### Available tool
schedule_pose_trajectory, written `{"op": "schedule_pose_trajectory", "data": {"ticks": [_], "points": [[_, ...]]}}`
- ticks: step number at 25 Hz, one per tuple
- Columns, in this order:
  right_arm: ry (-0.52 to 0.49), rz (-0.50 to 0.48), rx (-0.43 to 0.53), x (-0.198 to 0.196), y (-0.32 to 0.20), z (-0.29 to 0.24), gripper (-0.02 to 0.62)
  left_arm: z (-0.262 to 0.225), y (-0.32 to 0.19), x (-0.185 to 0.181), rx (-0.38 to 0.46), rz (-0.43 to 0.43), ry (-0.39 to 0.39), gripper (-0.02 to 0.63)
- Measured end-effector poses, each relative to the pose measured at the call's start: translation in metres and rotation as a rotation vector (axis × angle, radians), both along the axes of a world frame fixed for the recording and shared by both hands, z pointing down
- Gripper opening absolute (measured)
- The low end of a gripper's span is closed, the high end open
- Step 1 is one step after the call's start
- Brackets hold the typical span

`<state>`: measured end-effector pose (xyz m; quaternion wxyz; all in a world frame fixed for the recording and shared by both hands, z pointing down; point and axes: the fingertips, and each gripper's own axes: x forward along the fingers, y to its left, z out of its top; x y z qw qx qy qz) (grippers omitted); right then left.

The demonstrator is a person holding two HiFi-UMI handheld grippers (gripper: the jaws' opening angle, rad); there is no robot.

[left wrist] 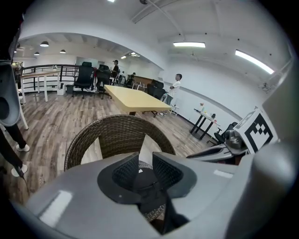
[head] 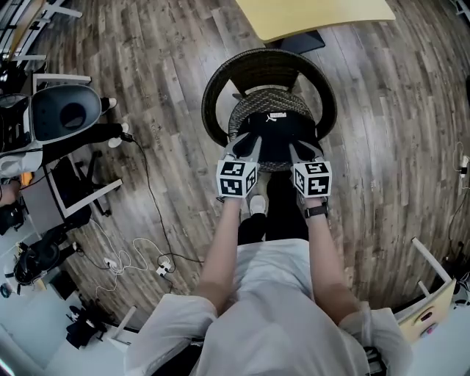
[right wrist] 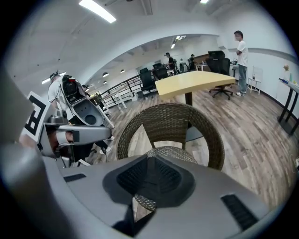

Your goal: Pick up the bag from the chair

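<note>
A black bag (head: 277,136) with a small white logo lies on the seat of a round wicker chair (head: 220,84). My left gripper (head: 244,141) rests at the bag's left edge. Its jaws stand open, and the dark bag (left wrist: 142,179) shows in the gap of the left gripper (left wrist: 145,161). My right gripper (head: 299,147) is at the bag's right edge. In the right gripper view the pads of the right gripper (right wrist: 148,165) meet in a seam with nothing visible between them. The chair back (right wrist: 173,119) curves beyond them.
A yellow table (head: 323,15) stands just behind the chair. A grey shell seat (head: 66,114) and white frames are at the left. Cables (head: 139,257) trail over the wood floor. My own legs stand close to the chair's front.
</note>
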<state>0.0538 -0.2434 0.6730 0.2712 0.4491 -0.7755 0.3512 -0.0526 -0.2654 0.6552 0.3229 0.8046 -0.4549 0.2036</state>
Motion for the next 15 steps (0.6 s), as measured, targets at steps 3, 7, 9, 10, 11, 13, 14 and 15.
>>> {"op": "schedule_pose_trajectory", "data": {"ticks": [3,7,9,10,11,13,14,15], "points": [[0.011,-0.011,-0.033,0.001,0.003,0.023,0.012,0.025,0.005,0.001,-0.039,0.008,-0.002,0.095],[0.029,-0.021,-0.061,0.005,0.009,0.052,0.012,0.057,0.014,0.005,-0.082,0.018,-0.003,0.124],[0.033,-0.029,-0.078,0.005,0.011,0.066,0.030,0.073,0.018,0.008,-0.103,0.024,-0.005,0.141],[0.033,-0.035,-0.089,0.005,0.013,0.073,0.091,0.081,0.020,0.009,-0.116,0.025,-0.007,0.151],[0.032,-0.042,-0.101,0.004,0.015,0.081,0.144,0.090,0.023,0.009,-0.129,0.023,-0.008,0.160],[0.037,-0.059,-0.115,0.004,0.018,0.096,0.155,0.106,0.027,0.010,-0.153,0.017,-0.007,0.181],[0.042,-0.067,-0.121,0.005,0.019,0.103,0.164,0.114,0.028,0.011,-0.162,0.017,-0.006,0.191],[0.046,-0.074,-0.127,0.006,0.021,0.111,0.177,0.122,0.029,0.012,-0.170,0.021,-0.005,0.200]]}}
